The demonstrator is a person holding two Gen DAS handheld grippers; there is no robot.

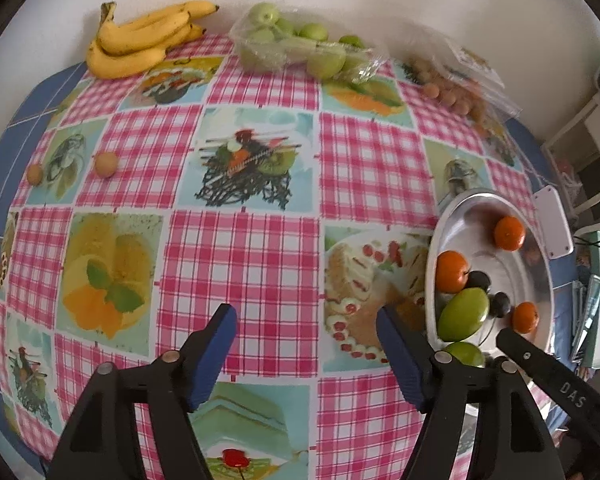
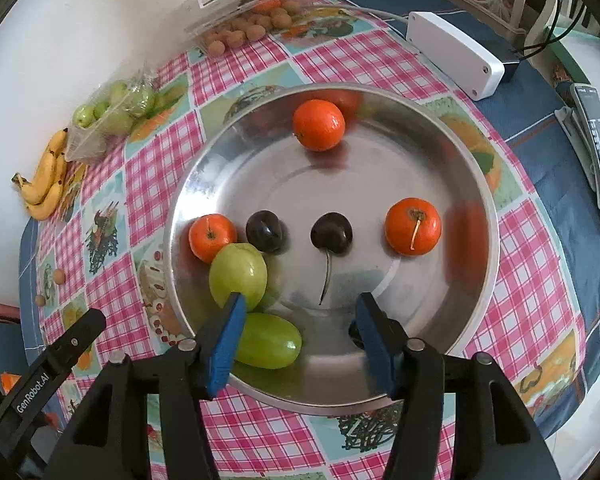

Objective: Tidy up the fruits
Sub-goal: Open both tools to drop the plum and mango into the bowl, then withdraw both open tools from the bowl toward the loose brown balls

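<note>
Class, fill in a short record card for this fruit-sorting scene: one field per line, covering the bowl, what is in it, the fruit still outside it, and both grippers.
Bowl: metal bowl on the checked tablecloth
In bowl: three oranges, two dark cherries, two green fruits
Outside bowl: bananas, bagged green fruits, box of small brown fruits, two loose brown fruits
Left gripper: open, empty, above the cloth
Right gripper: open, empty, over the bowl

Desk back edge: bananas (image 1: 140,40) are lying left of bagged fruit (image 1: 296,48).
Bowl (image 2: 476,184): being occupied by cherries (image 2: 331,234).
</note>
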